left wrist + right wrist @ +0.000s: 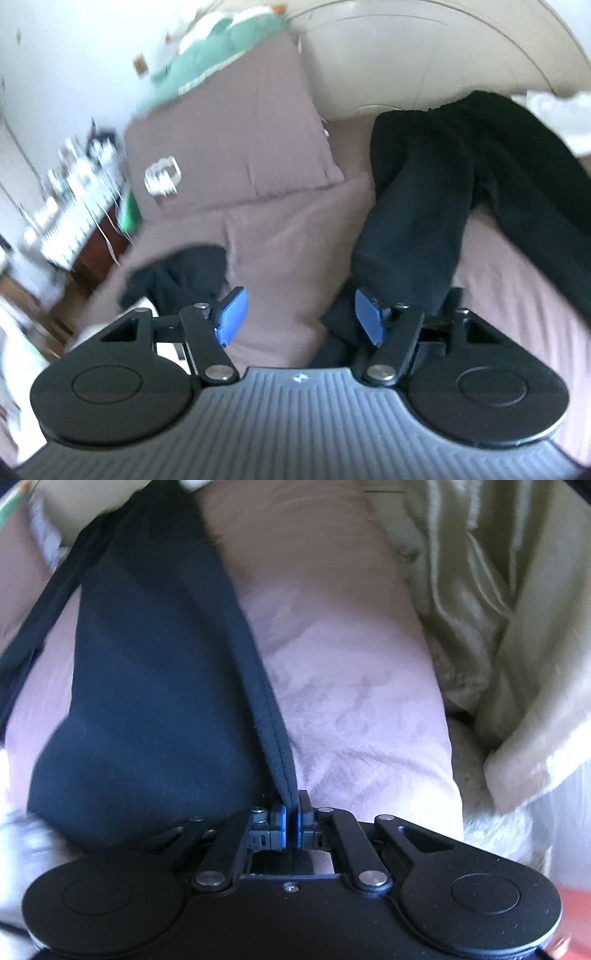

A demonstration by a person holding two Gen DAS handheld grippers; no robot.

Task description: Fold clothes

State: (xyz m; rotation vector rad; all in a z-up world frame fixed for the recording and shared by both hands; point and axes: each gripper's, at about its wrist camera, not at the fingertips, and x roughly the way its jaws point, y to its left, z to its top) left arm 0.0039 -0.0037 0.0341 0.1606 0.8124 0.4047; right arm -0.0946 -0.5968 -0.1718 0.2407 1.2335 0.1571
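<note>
A dark navy garment (pixel 436 192) lies spread on the mauve bedcover (pixel 280 251), with one long part running down toward the camera. My left gripper (pixel 301 317) is open above the bed, its blue pads (pixel 232 314) wide apart with only bedcover between them; the garment's end lies just behind the right pad. In the right wrist view the same dark garment (pixel 155 672) hangs stretched over the bedcover (pixel 351 672). My right gripper (pixel 291 825) is shut on its hemmed edge (pixel 275 731), which runs straight into the closed pads.
A second dark cloth heap (pixel 173 273) lies at the bed's left edge. A mauve pillow (pixel 236 122) and green bedding (pixel 218 48) lie further back, against a cream headboard (pixel 406 48). A cluttered side table (pixel 74 206) stands left. Cream fabric (pixel 498 609) bunches at the right.
</note>
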